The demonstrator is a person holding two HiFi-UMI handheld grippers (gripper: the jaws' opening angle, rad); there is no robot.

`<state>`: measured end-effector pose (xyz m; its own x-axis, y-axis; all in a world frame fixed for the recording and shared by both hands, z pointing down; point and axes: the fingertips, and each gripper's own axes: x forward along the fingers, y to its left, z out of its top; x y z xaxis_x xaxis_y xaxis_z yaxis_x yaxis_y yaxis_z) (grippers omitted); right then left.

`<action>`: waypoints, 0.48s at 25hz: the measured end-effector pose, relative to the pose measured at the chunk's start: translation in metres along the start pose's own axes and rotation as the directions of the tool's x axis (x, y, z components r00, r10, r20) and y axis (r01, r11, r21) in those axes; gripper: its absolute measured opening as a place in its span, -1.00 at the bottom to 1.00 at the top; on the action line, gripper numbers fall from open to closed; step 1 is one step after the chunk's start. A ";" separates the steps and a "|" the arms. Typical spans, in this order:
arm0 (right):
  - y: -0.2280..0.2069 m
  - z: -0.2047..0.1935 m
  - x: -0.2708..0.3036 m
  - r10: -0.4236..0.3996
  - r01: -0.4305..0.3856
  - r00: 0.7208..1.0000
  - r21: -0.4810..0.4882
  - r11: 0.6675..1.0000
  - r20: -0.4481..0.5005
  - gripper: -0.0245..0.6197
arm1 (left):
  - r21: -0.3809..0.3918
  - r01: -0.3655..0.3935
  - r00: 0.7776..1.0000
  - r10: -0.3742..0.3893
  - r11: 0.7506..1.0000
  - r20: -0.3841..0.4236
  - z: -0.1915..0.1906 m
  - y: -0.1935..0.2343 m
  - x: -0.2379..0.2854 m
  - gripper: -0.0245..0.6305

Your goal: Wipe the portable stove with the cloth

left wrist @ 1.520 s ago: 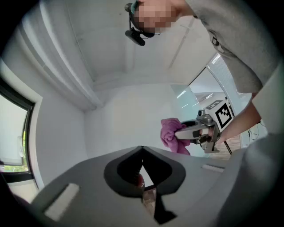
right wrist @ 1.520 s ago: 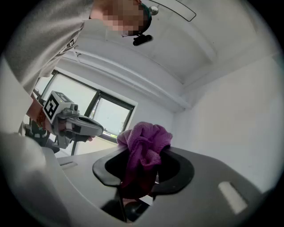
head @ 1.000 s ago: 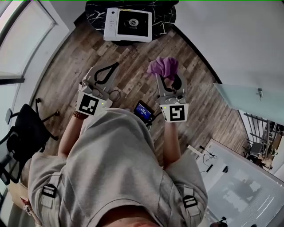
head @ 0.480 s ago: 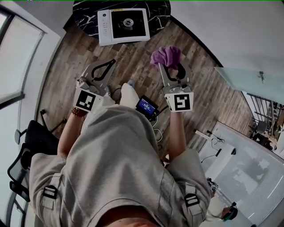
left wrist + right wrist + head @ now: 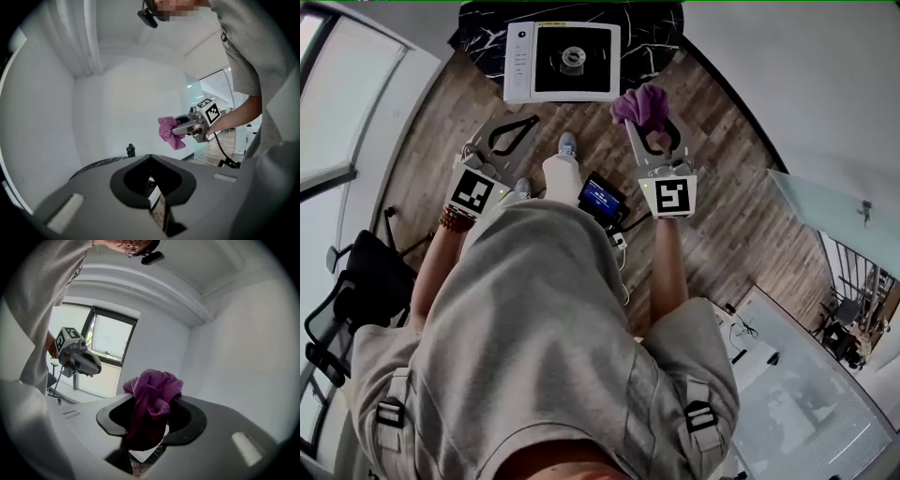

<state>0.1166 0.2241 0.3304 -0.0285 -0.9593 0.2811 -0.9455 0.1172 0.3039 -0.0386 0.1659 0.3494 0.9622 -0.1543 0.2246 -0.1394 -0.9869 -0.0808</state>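
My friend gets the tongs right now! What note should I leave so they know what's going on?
Left tongs: shut and empty, held in the air over the wooden floor.
Right tongs: shut on the crumpled purple terry cloth, held in the air and not touching the stove.
White portable stove with black top: sits straight ahead on the dark marbled table.
Done: the cloth is picked up.
Left: no wiping yet. Bring the cloth down onto the stove top and wipe it.
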 end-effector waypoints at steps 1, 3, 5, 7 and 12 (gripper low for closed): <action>-0.010 -0.008 0.009 0.020 -0.020 1.000 0.015 1.000 0.000 -0.33 | -0.001 -0.009 1.000 0.009 1.000 -0.017 -0.002 0.003 0.010 -0.93; -0.031 -0.026 0.028 0.055 -0.055 0.998 0.037 0.998 -0.005 -0.33 | 0.008 -0.029 0.998 0.030 1.000 -0.055 -0.010 0.011 0.029 -0.93; -0.054 -0.041 0.049 0.088 -0.088 0.996 0.037 0.995 0.010 -0.33 | 0.004 -0.046 0.994 0.046 0.999 -0.102 -0.019 0.018 0.049 -0.93; -0.070 -0.059 0.068 0.137 -0.137 0.991 0.028 0.990 0.011 -0.33 | 0.016 -0.068 0.989 0.069 0.998 -0.132 -0.030 0.026 0.066 -0.93; -0.080 -0.107 0.114 0.298 -0.299 0.952 -0.003 0.954 -0.073 -0.33 | 0.012 -0.149 0.964 0.148 0.989 -0.219 -0.071 0.044 0.086 -0.92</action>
<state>0.2240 0.1326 0.4357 -0.2850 -0.8593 0.4246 -0.8928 0.3992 0.2086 0.0217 0.1061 0.4340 0.8561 -0.3047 0.4174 -0.2780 -0.9524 -0.1250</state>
